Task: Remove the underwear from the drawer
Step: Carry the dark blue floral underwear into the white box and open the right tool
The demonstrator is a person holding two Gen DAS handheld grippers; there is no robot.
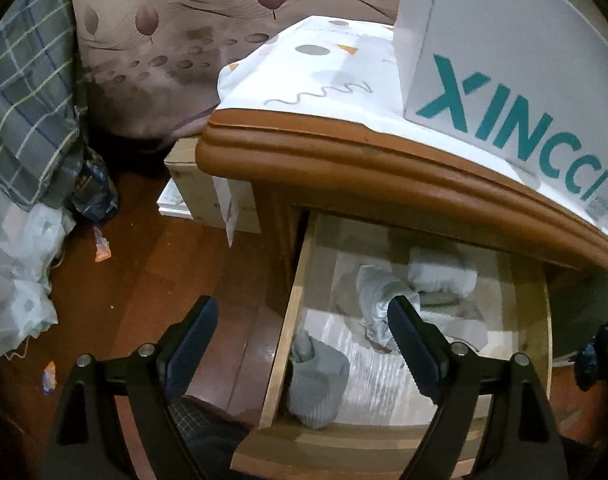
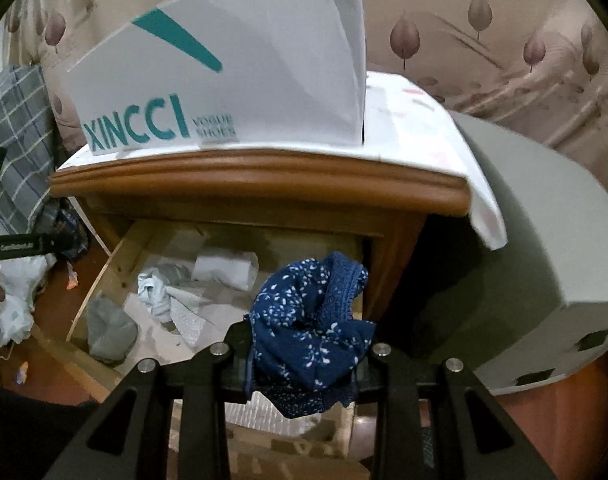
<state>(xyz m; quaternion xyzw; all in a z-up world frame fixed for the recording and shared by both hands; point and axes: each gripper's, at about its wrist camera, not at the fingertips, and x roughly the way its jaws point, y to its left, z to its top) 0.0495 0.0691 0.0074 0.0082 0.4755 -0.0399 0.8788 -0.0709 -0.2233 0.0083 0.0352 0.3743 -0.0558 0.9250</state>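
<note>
Clamping bunched navy speckled underwear (image 2: 310, 328), right gripper (image 2: 304, 354) holds it above the open wooden drawer (image 1: 289, 312). Left gripper (image 1: 304, 312) hangs over the drawer's left wall, jaws wide apart, nothing between. Grey and white rolled garments (image 1: 384, 304) lie inside. White XINCCI shoebox (image 2: 223, 80) sits on the nightstand top.
</note>
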